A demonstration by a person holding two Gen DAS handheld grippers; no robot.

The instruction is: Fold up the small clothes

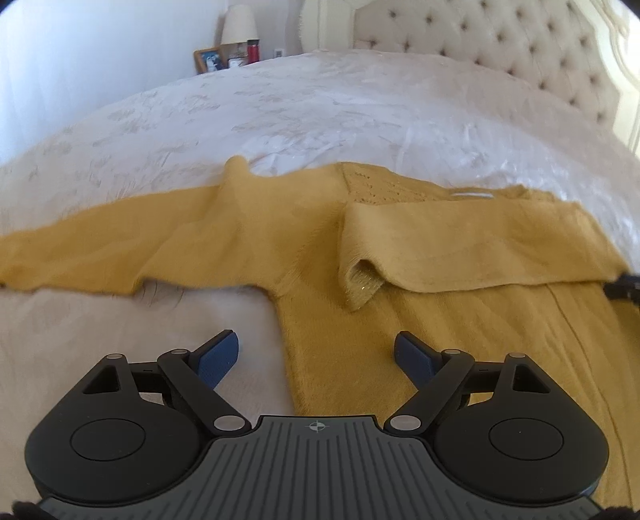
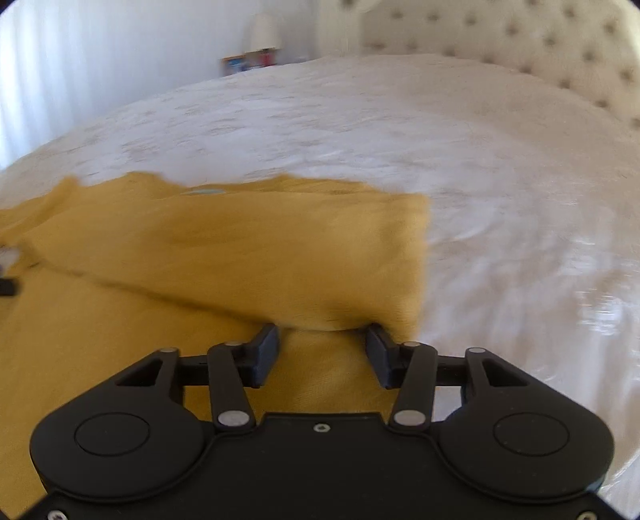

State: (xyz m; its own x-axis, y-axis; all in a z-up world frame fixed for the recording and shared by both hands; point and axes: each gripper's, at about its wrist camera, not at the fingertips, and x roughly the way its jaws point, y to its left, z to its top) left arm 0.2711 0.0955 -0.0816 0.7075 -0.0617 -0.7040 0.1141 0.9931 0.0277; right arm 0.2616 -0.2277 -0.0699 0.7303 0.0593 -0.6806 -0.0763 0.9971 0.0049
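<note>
1. Wall and curtain, far left: pale, washed out by daylight.
2. Bedside shelf (image 1: 224,56), far left of the bed: holds a framed picture (image 1: 209,60), a red bottle (image 1: 253,51) and a cream lamp (image 1: 239,20). In the right wrist view these are too blurred to tell apart.
3. Bed cover (image 1: 320,108): white, faint leaf pattern, slightly creased; everything below lies on it.
4. Mustard sweater (image 1: 360,320), fuzzy knit: lies flat across the near part of the bed.
5. Its left sleeve (image 1: 80,248): stretched straight out to the left, flat on the cover.
6. Left gripper (image 1: 317,354): black frame, blue pads; jaws spread wide, nothing between them but air. It hovers over the sweater's left side edge, one finger (image 1: 220,354) above the bare cover, the other above the knit.
7. Its right sleeve (image 1: 460,244): folded inward across the chest, cuff (image 1: 362,286) gaping at mid-body. A white neck label (image 1: 472,195) shows just behind it.
8. Right gripper (image 2: 322,346): black pads; jaws parted about halfway, gripping nothing. The fingertips sit just at the near edge of the folded sleeve, over the sweater body (image 2: 120,352); view blurred.
9. Tufted headboard (image 1: 500,44), far right: cream, buttoned.
</note>
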